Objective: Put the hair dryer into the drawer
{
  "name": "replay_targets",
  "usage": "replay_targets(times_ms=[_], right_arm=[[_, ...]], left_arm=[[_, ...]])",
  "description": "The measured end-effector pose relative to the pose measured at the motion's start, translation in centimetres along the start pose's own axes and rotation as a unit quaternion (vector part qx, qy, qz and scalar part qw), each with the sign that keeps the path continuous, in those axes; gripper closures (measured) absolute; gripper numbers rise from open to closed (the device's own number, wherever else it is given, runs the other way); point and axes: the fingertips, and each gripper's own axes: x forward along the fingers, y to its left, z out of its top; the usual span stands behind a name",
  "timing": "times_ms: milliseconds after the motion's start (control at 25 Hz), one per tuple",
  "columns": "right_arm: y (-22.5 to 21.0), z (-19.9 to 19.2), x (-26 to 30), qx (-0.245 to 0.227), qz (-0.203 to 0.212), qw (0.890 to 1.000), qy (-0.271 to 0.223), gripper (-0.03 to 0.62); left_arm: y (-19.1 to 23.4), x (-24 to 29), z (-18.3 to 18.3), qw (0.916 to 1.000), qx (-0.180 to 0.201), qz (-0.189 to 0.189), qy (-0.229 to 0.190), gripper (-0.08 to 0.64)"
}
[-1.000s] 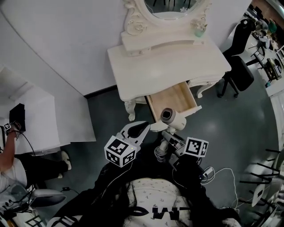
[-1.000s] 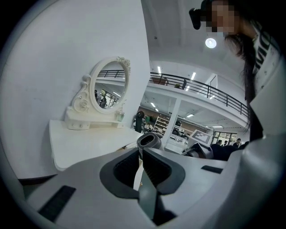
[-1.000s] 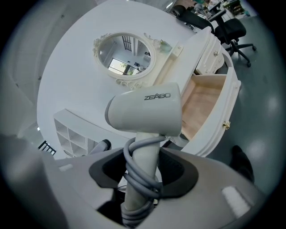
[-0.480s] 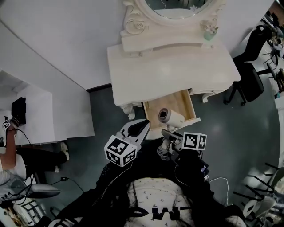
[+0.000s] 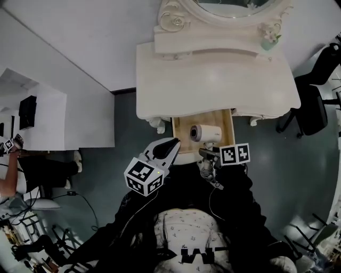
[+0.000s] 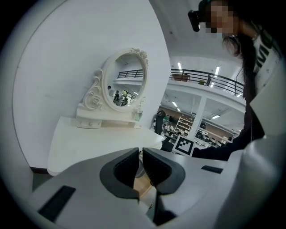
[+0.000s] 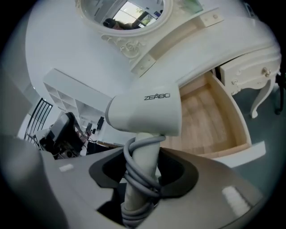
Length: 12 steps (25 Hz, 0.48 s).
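The white hair dryer hangs over the open wooden drawer of the white dressing table, barrel lying crosswise. My right gripper is shut on its handle, which has a grey cord wound round it. In the right gripper view the hair dryer fills the middle above the right gripper, with the drawer bare behind it. My left gripper is at the drawer's front left corner, shut and holding nothing. The left gripper shows only a thin slit between its pads.
The dressing table top carries an oval mirror and a small plant pot. A black chair stands to the right, a white desk to the left. Dark floor lies around the table.
The right gripper has carried the hair dryer forward and down, from in front of the drawer to over its inside. The left gripper has shifted a little toward the drawer's front.
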Motion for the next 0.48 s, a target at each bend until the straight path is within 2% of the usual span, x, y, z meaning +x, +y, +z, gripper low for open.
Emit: replay_targets(times_ms=[160, 280, 480], right_arm=[[-1.7, 1.1, 1.3, -0.058, -0.012, 0.996, 0.059, 0.380], [-2.1, 1.4, 2.5, -0.084, 0.005, 0.990, 0.111, 0.380], [-2.2, 1.5, 4.5, -0.142, 0.038, 0.969, 0.198, 0.381]], left_arm=[[-0.2, 0.3, 0.3, 0.9998, -0.001, 0.019, -0.009, 0.534], [-0.2, 0.1, 0.5, 0.9993, -0.002, 0.034, -0.015, 0.534], [0.4, -0.7, 0.7, 0.9977, -0.008, 0.063, -0.026, 0.534]])
